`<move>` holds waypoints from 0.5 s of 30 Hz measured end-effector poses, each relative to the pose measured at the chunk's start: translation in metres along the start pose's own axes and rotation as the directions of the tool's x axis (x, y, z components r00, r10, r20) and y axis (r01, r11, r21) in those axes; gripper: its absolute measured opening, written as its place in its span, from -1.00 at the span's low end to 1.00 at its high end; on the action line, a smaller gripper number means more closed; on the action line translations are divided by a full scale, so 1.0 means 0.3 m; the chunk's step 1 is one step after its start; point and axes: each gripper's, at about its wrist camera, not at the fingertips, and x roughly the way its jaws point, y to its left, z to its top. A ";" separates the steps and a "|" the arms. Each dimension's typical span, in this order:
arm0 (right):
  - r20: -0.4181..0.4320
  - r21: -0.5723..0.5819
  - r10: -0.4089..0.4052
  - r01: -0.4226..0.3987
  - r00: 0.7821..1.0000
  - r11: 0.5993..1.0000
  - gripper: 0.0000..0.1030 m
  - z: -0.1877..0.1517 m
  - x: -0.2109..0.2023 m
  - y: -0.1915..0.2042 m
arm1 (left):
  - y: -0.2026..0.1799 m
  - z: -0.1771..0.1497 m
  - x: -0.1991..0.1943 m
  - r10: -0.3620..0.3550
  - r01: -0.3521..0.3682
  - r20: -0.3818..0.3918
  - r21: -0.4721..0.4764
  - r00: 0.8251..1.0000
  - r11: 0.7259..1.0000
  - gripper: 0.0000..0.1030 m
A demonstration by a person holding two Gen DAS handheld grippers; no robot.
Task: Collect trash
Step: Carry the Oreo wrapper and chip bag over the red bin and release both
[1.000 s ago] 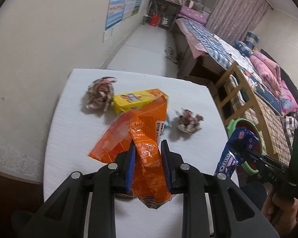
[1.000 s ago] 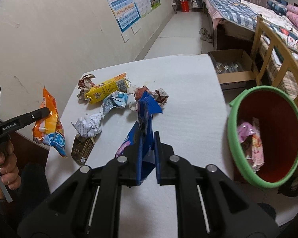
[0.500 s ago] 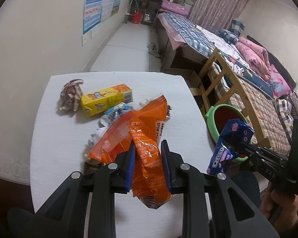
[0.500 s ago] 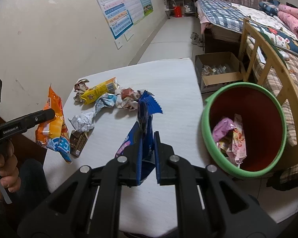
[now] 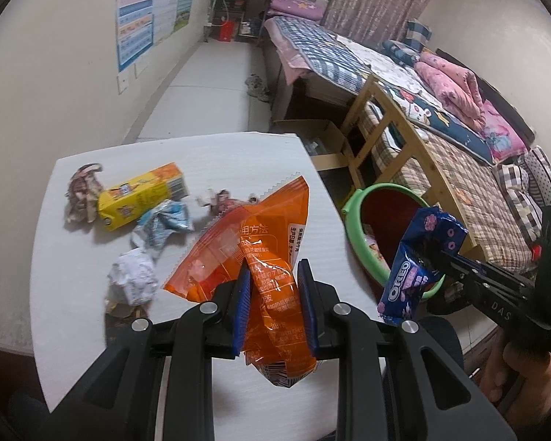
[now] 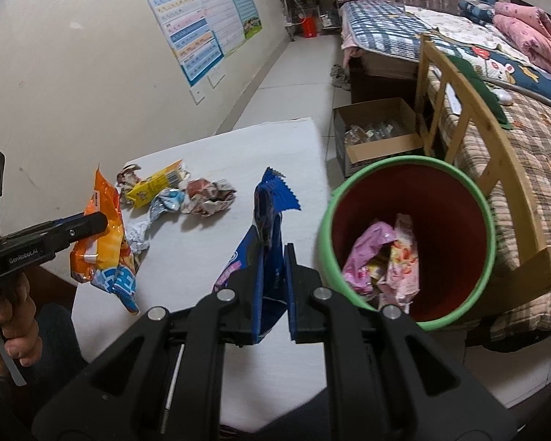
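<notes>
Left wrist view: your left gripper is clamped on an orange snack bag, its crumpled neck pinched between the blue pads and its wide end fanned out above the white table. On the table to the left lie a yellow carton, a crumpled brown wrapper just beside it, a silver-blue wrapper and a white paper ball. To the right, your right gripper holds a blue Oreo wrapper in front of the green-rimmed bin.

Right wrist view: your right gripper is closed on the Oreo wrapper, which stands up between the pads with its serrated end on top. The bin sits just right of the table, with pink wrappers inside. At the left edge, your left gripper grips the orange bag, which hangs near the table's near-left corner.
</notes>
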 end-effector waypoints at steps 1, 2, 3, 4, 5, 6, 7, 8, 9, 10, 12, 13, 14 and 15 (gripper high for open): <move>0.001 0.005 -0.006 0.006 1.000 1.000 -0.78 0.001 -0.005 -0.015 | -0.013 0.003 0.004 -0.003 0.003 -0.001 0.004 1.000 1.000 -0.57; 0.002 0.009 -0.010 0.010 1.000 1.000 -0.78 0.003 -0.009 -0.027 | -0.032 0.008 0.011 -0.008 0.008 -0.001 0.012 1.000 1.000 -0.57; 0.004 0.013 -0.015 0.015 1.000 1.000 -0.78 0.006 -0.016 -0.043 | -0.044 0.013 0.015 -0.012 0.013 -0.002 0.016 1.000 1.000 -0.57; 0.005 0.017 -0.023 0.023 1.000 1.000 -0.78 0.010 -0.022 -0.061 | -0.062 0.018 0.022 -0.017 0.017 -0.003 0.022 1.000 1.000 -0.57; 0.006 0.022 -0.033 0.033 0.999 0.999 -0.78 0.015 -0.029 -0.080 | -0.082 0.027 0.031 -0.024 0.024 -0.004 0.028 1.000 0.999 -0.57; 0.007 0.024 -0.039 0.038 0.999 0.999 -0.78 0.019 -0.031 -0.089 | -0.095 0.032 0.037 -0.028 0.028 -0.005 0.031 1.000 0.999 -0.57; 0.009 0.028 -0.050 0.050 0.999 0.998 -0.78 0.026 -0.038 -0.110 | -0.110 0.038 0.043 -0.033 0.033 -0.006 0.036 0.999 0.999 -0.57; 0.012 0.030 -0.062 0.061 0.998 0.998 -0.78 0.033 -0.045 -0.128 | -0.130 0.047 0.051 -0.040 0.041 -0.007 0.042 0.999 0.998 -0.57; 0.014 0.031 -0.071 0.070 0.997 0.997 -0.78 0.038 -0.051 -0.144 | -0.148 0.053 0.059 -0.046 0.046 -0.008 0.048 0.999 0.998 -0.57; 0.017 0.035 -0.083 0.083 0.996 0.996 -0.78 0.046 -0.058 -0.167 | -0.161 0.059 0.066 -0.049 0.050 -0.009 0.052 0.999 0.997 -0.57; 0.020 0.046 -0.098 0.097 0.995 0.994 -0.78 0.059 -0.068 -0.207 | -0.198 0.076 0.086 -0.061 0.062 -0.016 0.064 0.998 0.996 -0.57; 0.021 0.051 -0.111 0.109 0.994 0.993 -0.78 0.068 -0.071 -0.231 | -0.211 0.082 0.094 -0.066 0.067 -0.019 0.069 0.998 0.995 -0.57; 0.022 0.056 -0.120 0.118 0.993 0.991 -0.78 0.075 -0.075 -0.251 | -0.232 0.093 0.106 -0.075 0.077 -0.023 0.076 0.997 0.994 -0.57; 0.023 0.061 -0.126 0.124 0.992 0.990 -0.78 0.079 -0.076 -0.265 | -0.249 0.101 0.114 -0.084 0.085 -0.023 0.083 0.996 0.993 -0.57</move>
